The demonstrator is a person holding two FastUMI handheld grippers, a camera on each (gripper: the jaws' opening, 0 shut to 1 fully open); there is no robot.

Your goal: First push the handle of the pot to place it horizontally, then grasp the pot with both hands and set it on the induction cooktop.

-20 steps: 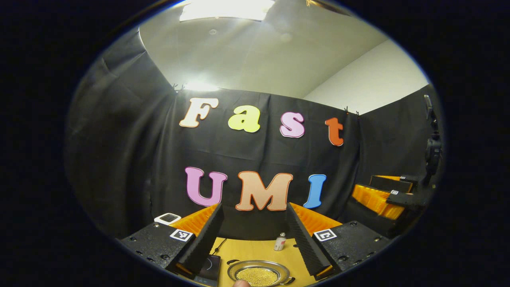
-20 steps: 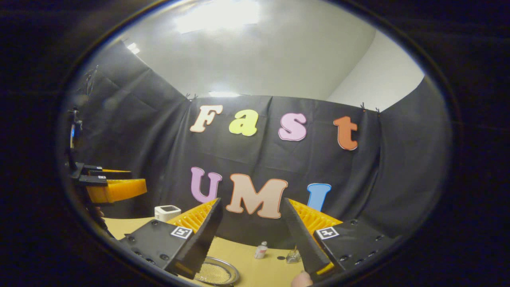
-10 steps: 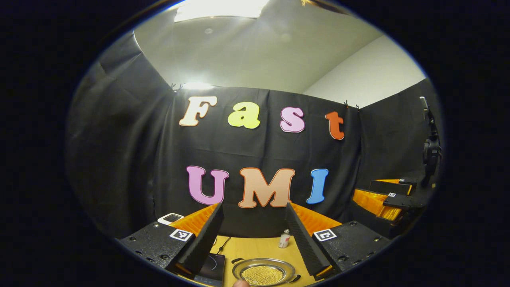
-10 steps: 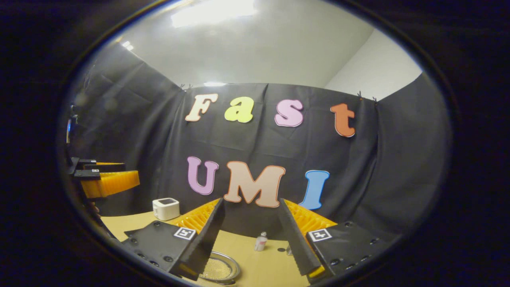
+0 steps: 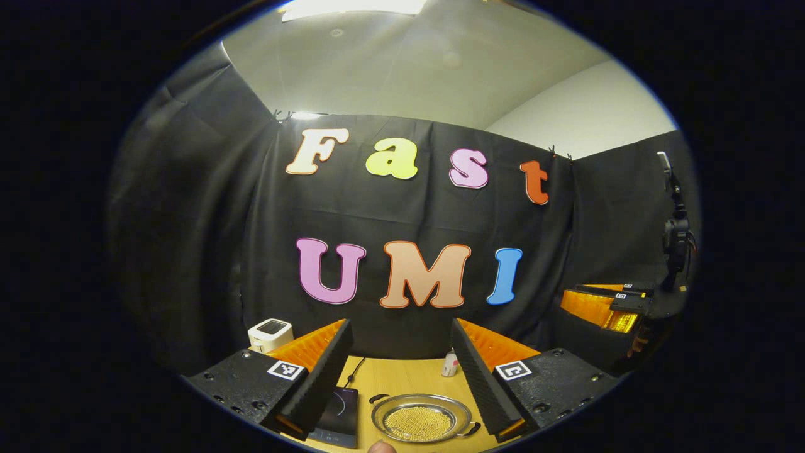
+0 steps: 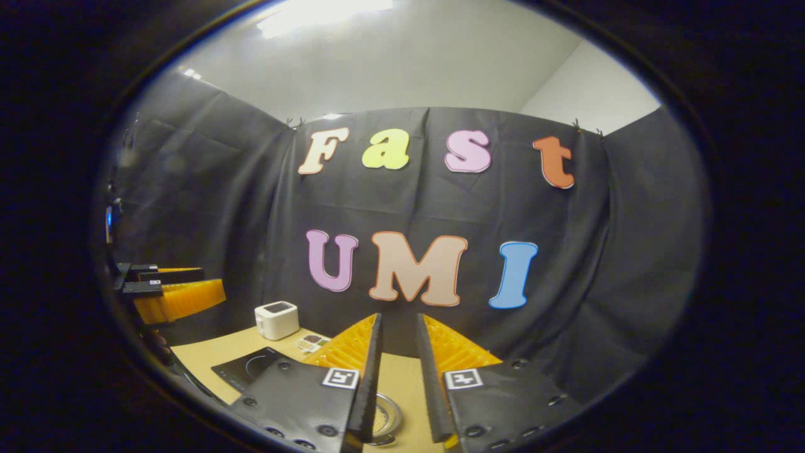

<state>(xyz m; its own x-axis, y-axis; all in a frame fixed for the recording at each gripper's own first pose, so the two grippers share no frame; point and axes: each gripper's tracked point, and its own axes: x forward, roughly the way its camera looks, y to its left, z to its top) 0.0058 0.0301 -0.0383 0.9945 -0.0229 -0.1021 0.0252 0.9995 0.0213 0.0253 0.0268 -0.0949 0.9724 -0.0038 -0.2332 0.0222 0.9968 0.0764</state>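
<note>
Steel and shallow, the pot (image 5: 421, 418) sits on the wooden table (image 5: 402, 380) at the bottom centre of the left gripper view, framed between the widely parted fingers of the left gripper (image 5: 402, 377), with small black handles sticking out at its left and right rim and yellow grains inside. Just left of it lies the dark induction cooktop (image 5: 336, 412), partly hidden by a finger. A white box (image 5: 270, 333) stands at lower left and a small bottle (image 5: 449, 365) behind the pot; the other gripper hangs at the right edge. In the right gripper view the right gripper (image 6: 396, 377) has its fingers drawn near together with a narrow gap, holding nothing, and a sliver of the pot (image 6: 383, 420) peeks between them. Here the cooktop (image 6: 251, 367) shows whole at lower left, with the white box (image 6: 277, 319) behind it
</note>
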